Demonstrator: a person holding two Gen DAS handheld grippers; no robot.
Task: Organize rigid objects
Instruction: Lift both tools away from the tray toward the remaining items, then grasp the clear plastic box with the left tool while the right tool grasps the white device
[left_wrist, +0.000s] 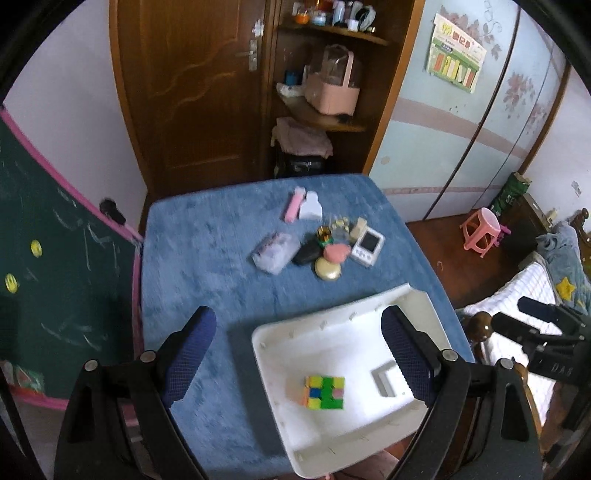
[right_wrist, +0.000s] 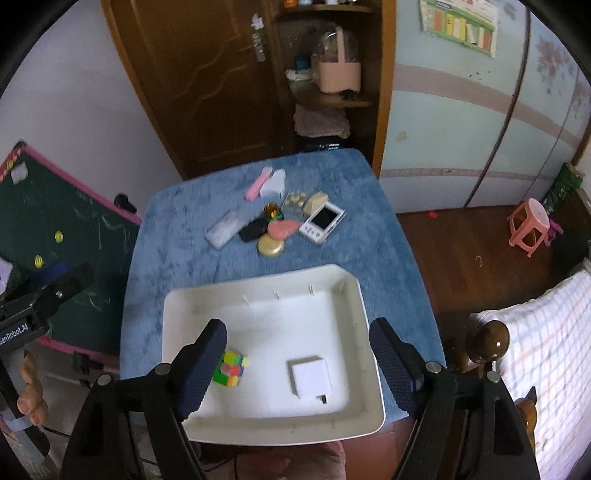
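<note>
— What do you have on your side?

— My left hand-held gripper (left_wrist: 299, 354) hangs above the blue plush-covered counter (left_wrist: 207, 258), jaws spread wide with nothing between the pads. My right hand-held gripper (right_wrist: 297, 363) is over the white rectangular plastic tray (right_wrist: 354, 295), also wide and empty.

— And what is in the tray?

— Two things. A multicoloured puzzle cube (right_wrist: 231, 368) lies on the tray floor at about nine o'clock, and a flat white square box (right_wrist: 309, 376) lies just beside it toward three o'clock, apart from it. Neither touches a pad.

— The rest of the objects?

— Clustered on the counter at twelve o'clock from the tray, well apart from it. I see a white handheld game console with a dark screen (right_wrist: 322, 220), a pink rounded piece (right_wrist: 282, 228), a round gold compact (right_wrist: 270, 245) touching the pink piece, a black oval case (right_wrist: 252, 229) and a clear plastic packet (right_wrist: 224, 229) at the nine o'clock end. Farther back lie a pink bar (right_wrist: 257, 187) and a white block (right_wrist: 274, 184) side by side.

— Anything blurred?

— The small pale pieces (right_wrist: 294, 199) behind the console; I cannot tell what they are.
</note>
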